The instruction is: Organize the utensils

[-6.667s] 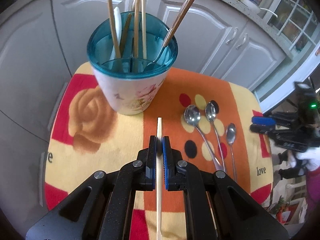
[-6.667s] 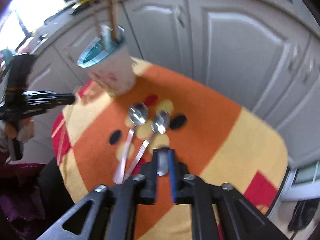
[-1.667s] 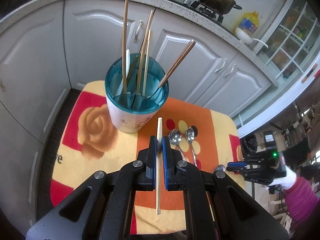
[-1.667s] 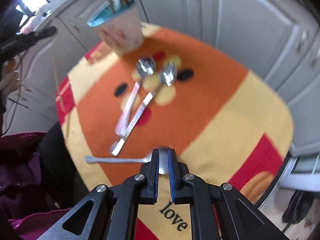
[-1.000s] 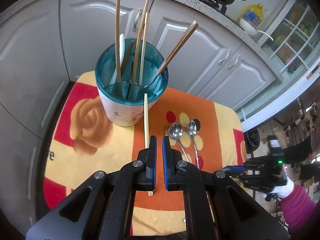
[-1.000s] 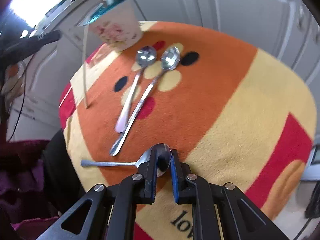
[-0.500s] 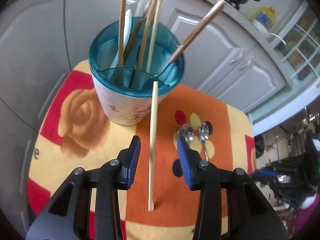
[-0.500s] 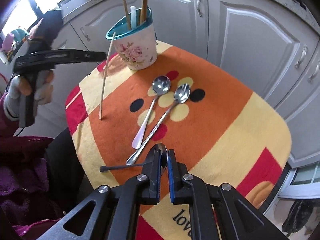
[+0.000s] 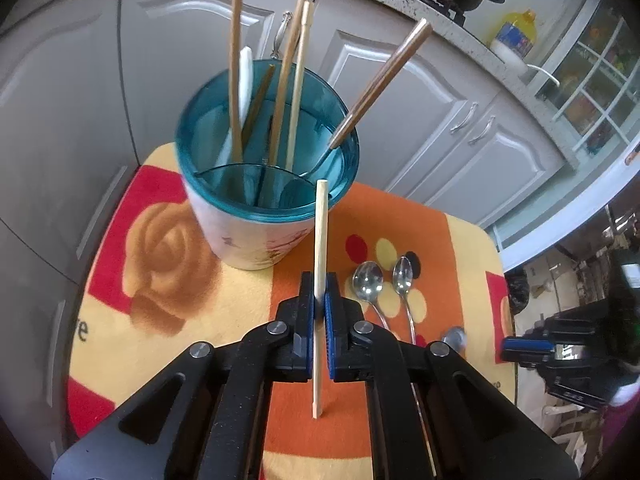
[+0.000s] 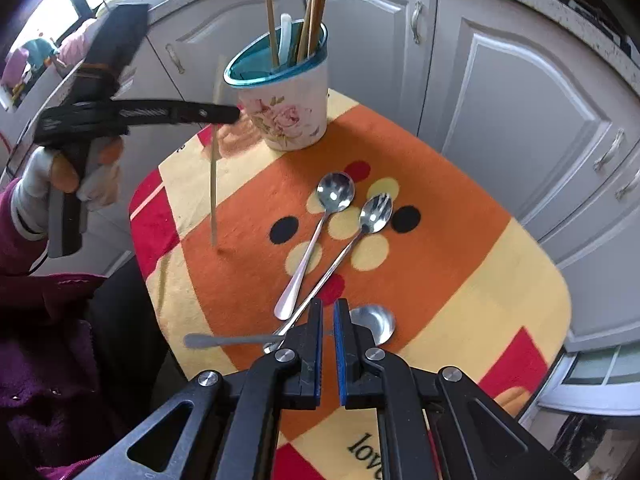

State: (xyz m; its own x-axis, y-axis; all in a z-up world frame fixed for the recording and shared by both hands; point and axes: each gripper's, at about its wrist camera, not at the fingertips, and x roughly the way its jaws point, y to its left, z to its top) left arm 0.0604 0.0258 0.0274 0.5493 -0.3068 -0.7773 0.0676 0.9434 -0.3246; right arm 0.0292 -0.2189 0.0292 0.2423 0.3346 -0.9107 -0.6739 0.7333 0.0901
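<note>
A teal-rimmed floral cup (image 9: 264, 236) (image 10: 288, 116) holds several chopsticks and a brown-handled utensil. My left gripper (image 9: 319, 300) (image 10: 236, 114) is closing on a pale chopstick (image 9: 321, 232) (image 10: 214, 184). Its pads press on the chopstick, which stands upright beside the cup with its lower tip on the cloth. My right gripper (image 10: 327, 312) (image 9: 506, 346) is shut on the neck of a small spoon (image 10: 372, 322) just above the cloth. The bowl sticks out right, the handle left. Two long spoons (image 10: 320, 220) (image 10: 352, 240) lie side by side mid-cloth.
The orange, yellow and red cloth (image 10: 440, 264) covers a small table with rounded edges. Grey cabinet doors (image 10: 520, 100) stand close behind it. A person's gloved hand (image 10: 60, 172) and purple sleeve (image 10: 40, 340) are at the left.
The left jaws, open around the standing chopstick half a second ago, have shut on it. The right gripper has risen with the small spoon, whose bowl now shows right of the jaws.
</note>
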